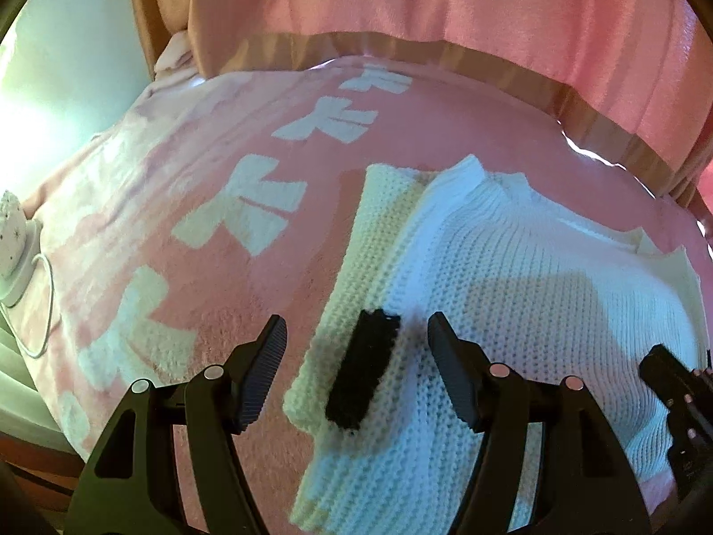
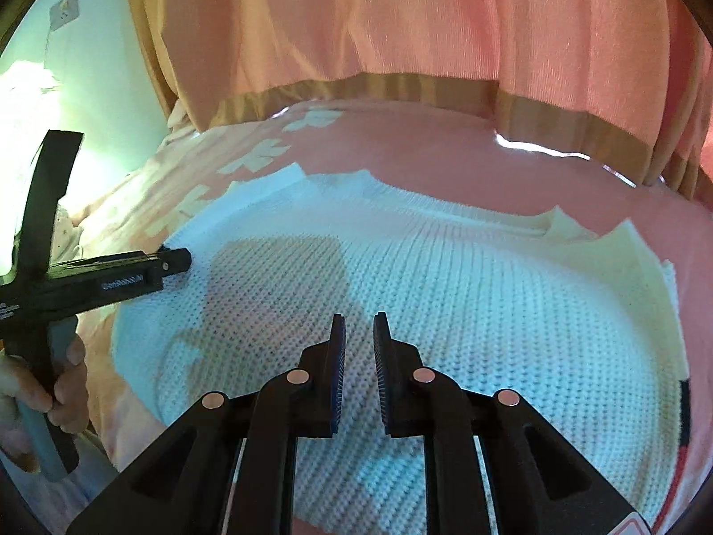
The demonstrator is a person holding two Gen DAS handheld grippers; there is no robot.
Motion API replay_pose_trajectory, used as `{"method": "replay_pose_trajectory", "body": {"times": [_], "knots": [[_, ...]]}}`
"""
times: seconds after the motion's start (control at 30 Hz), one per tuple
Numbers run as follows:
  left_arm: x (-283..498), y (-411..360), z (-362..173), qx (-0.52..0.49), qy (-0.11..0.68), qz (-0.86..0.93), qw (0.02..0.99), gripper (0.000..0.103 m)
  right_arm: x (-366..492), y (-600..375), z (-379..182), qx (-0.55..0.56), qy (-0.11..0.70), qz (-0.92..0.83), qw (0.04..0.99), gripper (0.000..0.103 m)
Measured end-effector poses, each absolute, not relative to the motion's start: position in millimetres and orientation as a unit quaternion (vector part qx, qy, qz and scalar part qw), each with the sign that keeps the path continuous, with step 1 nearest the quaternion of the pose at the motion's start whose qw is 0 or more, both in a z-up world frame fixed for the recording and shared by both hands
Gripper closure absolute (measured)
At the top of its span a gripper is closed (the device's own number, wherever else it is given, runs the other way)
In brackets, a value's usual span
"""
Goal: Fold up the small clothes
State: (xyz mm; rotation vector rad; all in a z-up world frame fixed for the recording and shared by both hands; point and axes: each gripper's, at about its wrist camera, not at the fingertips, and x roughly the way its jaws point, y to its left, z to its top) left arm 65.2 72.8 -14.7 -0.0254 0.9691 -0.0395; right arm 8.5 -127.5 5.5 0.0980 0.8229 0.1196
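Note:
A white knit sweater (image 1: pixel 512 267) lies flat on a pink blanket (image 1: pixel 214 294), its left sleeve folded in along the body, with a black band (image 1: pixel 363 372) on that sleeve. My left gripper (image 1: pixel 356 334) is open and hovers over the black band, empty. In the right wrist view the sweater (image 2: pixel 445 276) fills the middle. My right gripper (image 2: pixel 358 330) hovers over the sweater's lower middle with its fingers a narrow gap apart, holding nothing. The left gripper (image 2: pixel 176 263) shows at the sweater's left edge, held by a hand (image 2: pixel 58 383).
A pink curtain (image 1: pixel 445 9) with a tan hem hangs behind the bed. A small white device (image 1: pixel 13 245) with a cord lies at the blanket's left edge. The blanket has white letter shapes (image 1: pixel 254 209). The right gripper's tip (image 1: pixel 668 379) shows at right.

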Motion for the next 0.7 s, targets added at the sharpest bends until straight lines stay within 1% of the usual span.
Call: {"method": "replay_pose_trajectory", "body": {"times": [0.03, 0.07, 0.13, 0.17, 0.3, 0.33, 0.4, 0.43, 0.5, 0.53, 0.57, 0.6, 0.63, 0.7], "knots": [[66.1, 73.3, -15.7, -0.014, 0.468, -0.019, 0.883, 0.038, 11.9, -127.6, 1.2, 0.047, 0.406, 0.053, 0.911, 0.090], [68.0, 74.1, -17.1, -0.018, 0.472, -0.018, 0.881, 0.034, 14.8, -127.9, -3.5, 0.049, 0.413, 0.051, 0.908, 0.090], [71.7, 76.6, -20.5, -0.036, 0.479, -0.018, 0.877, 0.030, 22.0, -130.2, -16.4, 0.060, 0.433, 0.050, 0.898, 0.090], [73.7, 78.6, -22.1, -0.048, 0.482, -0.019, 0.875, 0.029, 23.3, -130.4, -19.8, 0.063, 0.434, 0.050, 0.897, 0.090], [82.4, 87.9, -28.7, -0.101, 0.490, -0.020, 0.866, 0.021, 25.9, -128.4, -23.9, 0.053, 0.432, 0.050, 0.899, 0.092], [85.7, 88.5, -32.2, -0.108, 0.493, -0.020, 0.863, 0.017, 26.1, -128.4, -24.8, 0.054, 0.431, 0.051, 0.899, 0.092], [91.5, 89.0, -40.8, -0.121, 0.503, -0.023, 0.855, 0.016, 27.3, -129.1, -25.9, 0.056, 0.430, 0.052, 0.900, 0.092], [94.5, 90.3, -46.5, -0.137, 0.511, -0.025, 0.848, 0.013, 27.5, -129.0, -26.1, 0.056, 0.430, 0.053, 0.900, 0.092], [97.5, 92.1, -46.8, -0.154, 0.509, -0.022, 0.846, 0.014, 27.9, -129.3, -26.8, 0.058, 0.429, 0.054, 0.900, 0.092], [98.3, 92.5, -45.1, -0.161, 0.511, -0.026, 0.844, 0.028, 27.7, -129.5, -26.9, 0.058, 0.428, 0.055, 0.900, 0.092], [98.6, 93.1, -41.9, -0.176, 0.507, -0.042, 0.843, 0.062, 27.3, -129.7, -26.9, 0.058, 0.426, 0.055, 0.901, 0.092], [99.6, 93.3, -37.8, -0.204, 0.510, -0.071, 0.833, 0.074, 26.4, -130.1, -26.9, 0.059, 0.426, 0.056, 0.901, 0.092], [99.4, 93.6, -32.3, -0.216, 0.510, -0.072, 0.830, 0.080, 26.3, -130.5, -26.9, 0.060, 0.426, 0.056, 0.901, 0.092], [93.0, 88.9, -13.0, -0.232, 0.491, -0.088, 0.835, 0.083, 26.1, -131.3, -27.0, 0.064, 0.425, 0.058, 0.901, 0.092]]}}
